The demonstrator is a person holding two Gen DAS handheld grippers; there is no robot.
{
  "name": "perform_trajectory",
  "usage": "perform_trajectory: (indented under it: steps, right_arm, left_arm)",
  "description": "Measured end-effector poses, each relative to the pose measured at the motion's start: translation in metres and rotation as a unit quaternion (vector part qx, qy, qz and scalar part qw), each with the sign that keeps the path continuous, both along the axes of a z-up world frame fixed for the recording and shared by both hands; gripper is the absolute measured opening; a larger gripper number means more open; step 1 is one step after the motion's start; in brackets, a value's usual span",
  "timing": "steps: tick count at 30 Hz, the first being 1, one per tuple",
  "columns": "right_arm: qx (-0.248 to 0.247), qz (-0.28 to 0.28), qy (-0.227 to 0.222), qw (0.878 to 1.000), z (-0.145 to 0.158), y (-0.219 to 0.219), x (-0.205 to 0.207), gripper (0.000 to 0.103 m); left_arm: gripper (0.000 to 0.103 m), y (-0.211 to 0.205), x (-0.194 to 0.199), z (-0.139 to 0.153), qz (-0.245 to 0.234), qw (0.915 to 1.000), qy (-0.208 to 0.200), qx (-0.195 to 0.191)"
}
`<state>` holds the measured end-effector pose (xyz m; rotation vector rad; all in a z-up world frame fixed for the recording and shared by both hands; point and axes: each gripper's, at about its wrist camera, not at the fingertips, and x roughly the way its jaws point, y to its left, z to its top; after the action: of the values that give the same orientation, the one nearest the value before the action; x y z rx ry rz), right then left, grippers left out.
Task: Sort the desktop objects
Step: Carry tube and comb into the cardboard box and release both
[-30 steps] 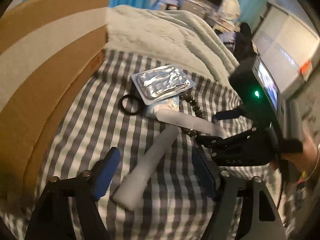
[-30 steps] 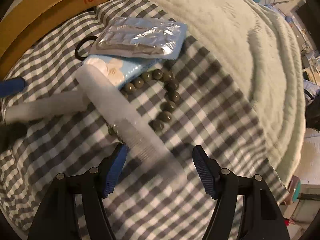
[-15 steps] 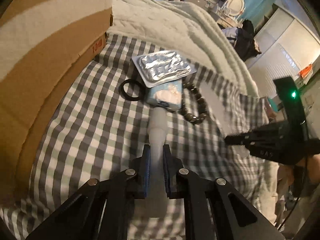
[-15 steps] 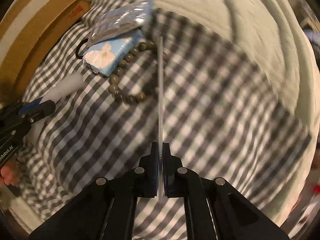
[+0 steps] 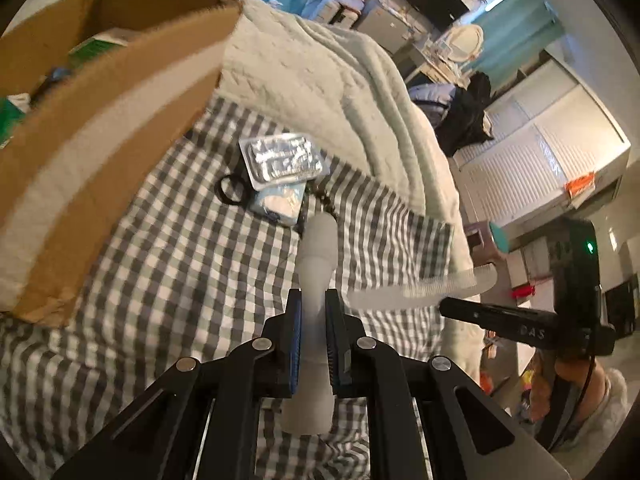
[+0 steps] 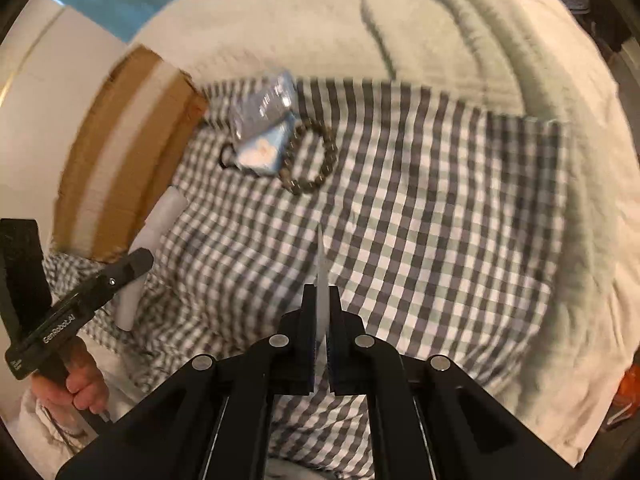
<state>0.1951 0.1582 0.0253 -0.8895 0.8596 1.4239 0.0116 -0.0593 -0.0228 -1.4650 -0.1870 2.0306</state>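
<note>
My left gripper [image 5: 313, 312] is shut on a white foam tube [image 5: 316, 264] and holds it above the checked cloth [image 5: 180, 264]; the tube also shows in the right wrist view [image 6: 154, 236]. My right gripper [image 6: 320, 312] is shut on a clear plastic comb [image 6: 321, 276], seen edge-on; in the left wrist view the comb [image 5: 424, 288] sticks out from the right gripper [image 5: 444, 304]. On the cloth lie a foil blister pack [image 5: 282, 158], a blue tissue packet [image 5: 280, 202], a black hair tie [image 5: 229, 190] and a bead bracelet [image 6: 310, 156].
An open cardboard box [image 5: 100, 120] with items inside stands at the left of the cloth. A pale quilted blanket [image 5: 328, 72] covers the bed behind. Room furniture [image 5: 540, 160] lies off the bed's right side.
Both grippers closed on their objects, the left on the foam tube, the right on the comb, and lifted them off the cloth. The box's open top has come into view.
</note>
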Motion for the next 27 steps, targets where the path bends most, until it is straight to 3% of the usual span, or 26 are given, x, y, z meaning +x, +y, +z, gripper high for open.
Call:
perform_trajectory:
  steps: [3,8,13,17,22,27]
  right_arm:
    - [0.024,0.009,-0.030,0.999,0.014,0.005,-0.037,0.003]
    - [0.064,0.041,-0.069,0.995,0.071,-0.013,-0.083,0.003]
    - [0.104,0.089,-0.061,0.989,0.119,-0.013,-0.151,0.003]
    - [0.127,0.131,-0.054,0.982,0.136,0.007,-0.221,0.003]
    - [0.136,0.168,-0.015,0.976,0.114,0.052,-0.294,0.003]
    - [0.112,0.152,0.002,0.982,0.068,0.097,-0.320,0.003]
  left_arm:
    - [0.010,-0.010,-0.004,0.025,0.001,0.9999,-0.015,0.001]
    - [0.010,-0.029,-0.014,0.090,0.005,0.9996,0.028,-0.001]
    - [0.010,-0.049,-0.038,0.154,0.026,0.9974,0.062,-0.026]
    - [0.011,-0.077,-0.061,0.195,0.045,0.9949,0.087,-0.024]
    - [0.011,-0.114,-0.093,0.195,0.083,0.9898,0.111,-0.034]
    - [0.011,-0.145,-0.130,0.150,0.138,0.9877,0.062,-0.038]
